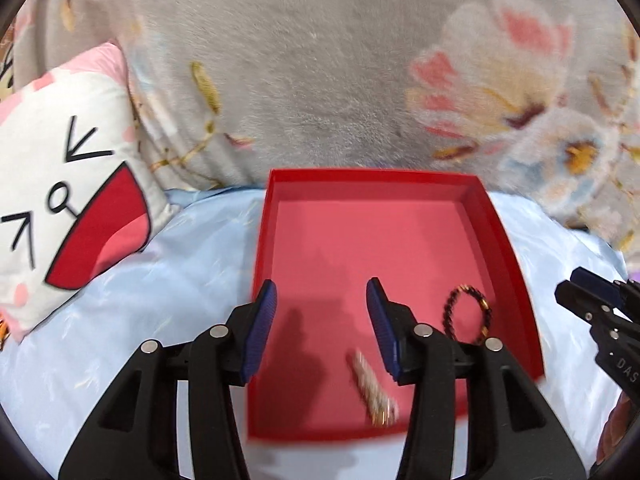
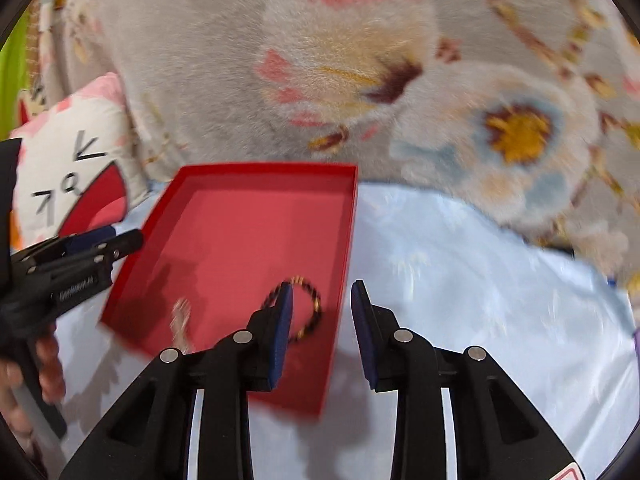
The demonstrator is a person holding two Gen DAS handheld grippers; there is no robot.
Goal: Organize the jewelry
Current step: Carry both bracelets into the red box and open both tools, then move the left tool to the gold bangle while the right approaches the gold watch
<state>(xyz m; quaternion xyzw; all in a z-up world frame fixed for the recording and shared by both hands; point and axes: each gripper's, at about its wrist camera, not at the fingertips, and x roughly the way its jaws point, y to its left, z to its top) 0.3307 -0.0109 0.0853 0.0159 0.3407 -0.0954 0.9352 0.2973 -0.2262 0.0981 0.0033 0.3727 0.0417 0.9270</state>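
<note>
Left wrist view is showing the red tray [image 1: 516, 272] nearly square-on, shallow cardboard walls, flat pink-red floor. Left gripper [image 1: 322, 324] is hanging over the tray's near half, jaws standing apart, nothing between the ribbed blue pads [image 1: 262, 328]. Two pieces are lying on the tray floor: a beaded bracelet [image 1: 466, 316], dark beads with gold spacers, forming a loose ring near the right wall; and a pale sparkly strap-like piece [image 1: 372, 388], blurred, lying slantwise close to the near wall. Right gripper [image 1: 600, 312] is showing only as a black tip at the right edge, beyond the tray wall.

Right wrist view is giving the tray [image 2: 352, 216] skewed, its right wall running down the middle. Right gripper [image 2: 322, 328] is straddling that wall, jaws apart and empty; its left pad is overlapping the bracelet [image 2: 314, 308] in the picture, contact not readable. Pale piece [image 2: 180, 320] is smeared here. This view alone is showing the left gripper [image 2: 100, 244] from the side, with fingers [image 2: 50, 364] wrapping its handle.

Tray is sitting on glossy pale-blue quilted fabric [image 2: 480, 280], open room to its right. Plush grey floral blanket [image 1: 320, 60] is rising behind; a cartoon-face pillow [image 1: 68, 184] is lying at left.
</note>
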